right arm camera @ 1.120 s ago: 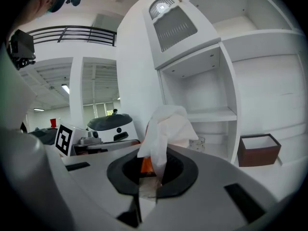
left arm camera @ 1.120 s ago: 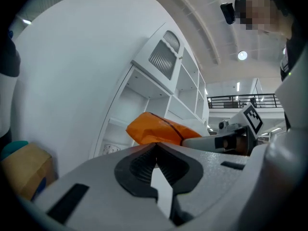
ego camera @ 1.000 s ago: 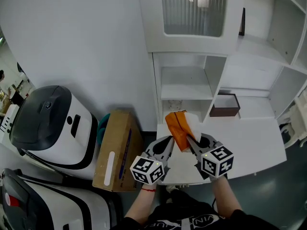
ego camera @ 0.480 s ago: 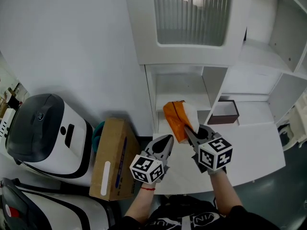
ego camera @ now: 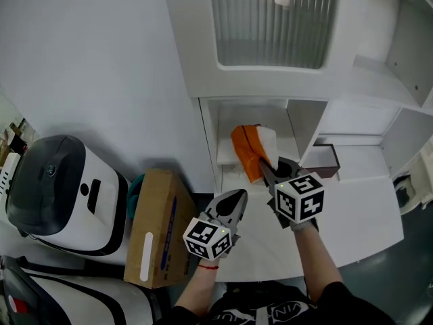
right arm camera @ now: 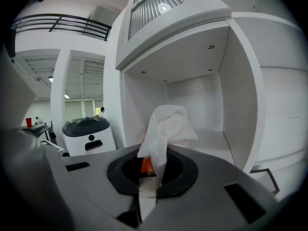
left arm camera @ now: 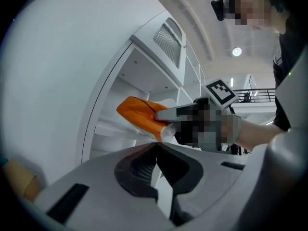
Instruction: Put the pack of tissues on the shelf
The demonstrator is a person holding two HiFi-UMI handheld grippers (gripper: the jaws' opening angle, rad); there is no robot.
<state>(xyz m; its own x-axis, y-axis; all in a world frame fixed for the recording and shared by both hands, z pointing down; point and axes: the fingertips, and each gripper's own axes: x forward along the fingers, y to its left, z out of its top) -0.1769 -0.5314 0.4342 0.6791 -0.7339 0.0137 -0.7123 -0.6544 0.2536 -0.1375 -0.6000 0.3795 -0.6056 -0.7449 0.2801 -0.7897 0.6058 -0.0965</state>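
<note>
The pack of tissues (ego camera: 252, 151) is orange with a white tissue sticking out. My right gripper (ego camera: 268, 172) is shut on its near end and holds it at the mouth of the low open shelf compartment (ego camera: 226, 158). In the right gripper view the white tissue (right arm camera: 166, 126) rises from between the jaws, with the shelf board (right arm camera: 211, 141) just behind it. My left gripper (ego camera: 235, 200) hangs lower and to the left, shut with nothing in it. From the left gripper view the orange pack (left arm camera: 139, 115) shows above the closed left gripper (left arm camera: 156, 146).
A dark brown box (ego camera: 325, 158) sits at the back of the white desk (ego camera: 358, 208), right of the compartment. A cardboard box (ego camera: 155, 225) and a white-and-black machine (ego camera: 61, 195) stand on the floor to the left. A glass-fronted cabinet door (ego camera: 270, 19) is above.
My right gripper has carried the tissue pack up and forward, from above the desk to the shelf compartment's opening. The left gripper has stayed about where it was.
</note>
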